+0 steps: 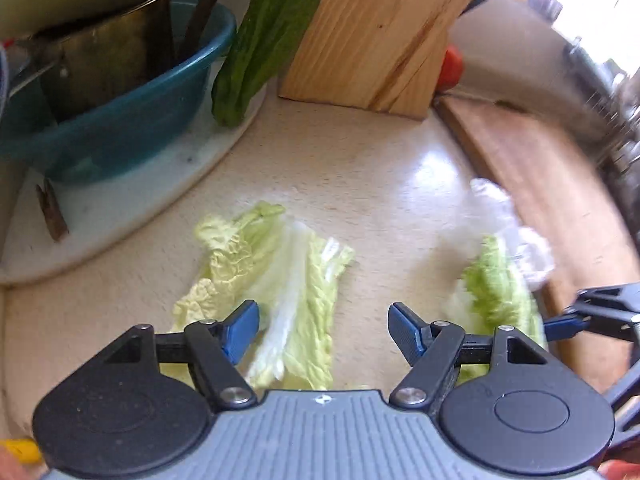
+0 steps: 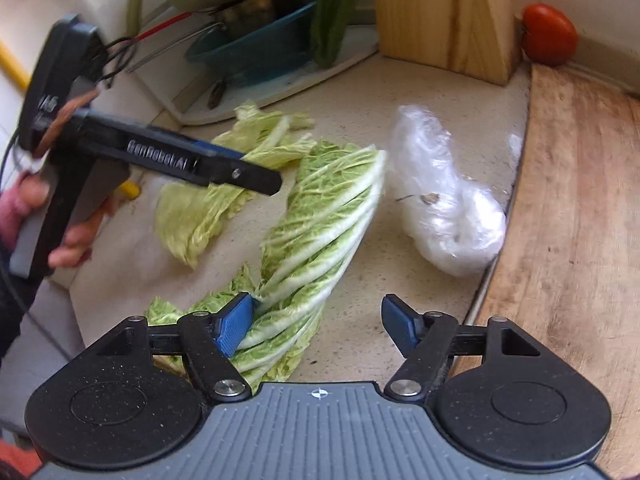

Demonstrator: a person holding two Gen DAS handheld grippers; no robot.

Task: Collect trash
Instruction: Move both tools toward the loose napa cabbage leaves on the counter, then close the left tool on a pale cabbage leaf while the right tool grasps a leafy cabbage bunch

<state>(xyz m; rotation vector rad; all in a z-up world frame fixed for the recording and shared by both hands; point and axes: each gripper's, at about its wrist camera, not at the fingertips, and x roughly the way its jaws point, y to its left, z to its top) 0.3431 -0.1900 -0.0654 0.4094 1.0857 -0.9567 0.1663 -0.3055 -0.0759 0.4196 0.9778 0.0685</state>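
Loose pale green cabbage leaves (image 1: 276,280) lie on the speckled counter; my left gripper (image 1: 323,330) is open right above them, its left pad over a leaf. A larger ribbed cabbage leaf (image 2: 320,236) lies to the right, also in the left wrist view (image 1: 500,292). My right gripper (image 2: 316,328) is open, its left pad touching that leaf's lower part. A crumpled clear plastic wrap (image 2: 444,200) lies beside the leaf, near the wooden board. The left gripper shows in the right wrist view (image 2: 248,174), over the loose leaves (image 2: 200,216).
A teal bowl (image 1: 132,120) with a metal pot stands on a white tray (image 1: 132,208) at back left. A green pepper (image 1: 264,48), a wooden knife block (image 1: 384,32) and a tomato (image 2: 550,34) stand at the back. A wooden cutting board (image 2: 576,216) lies right.
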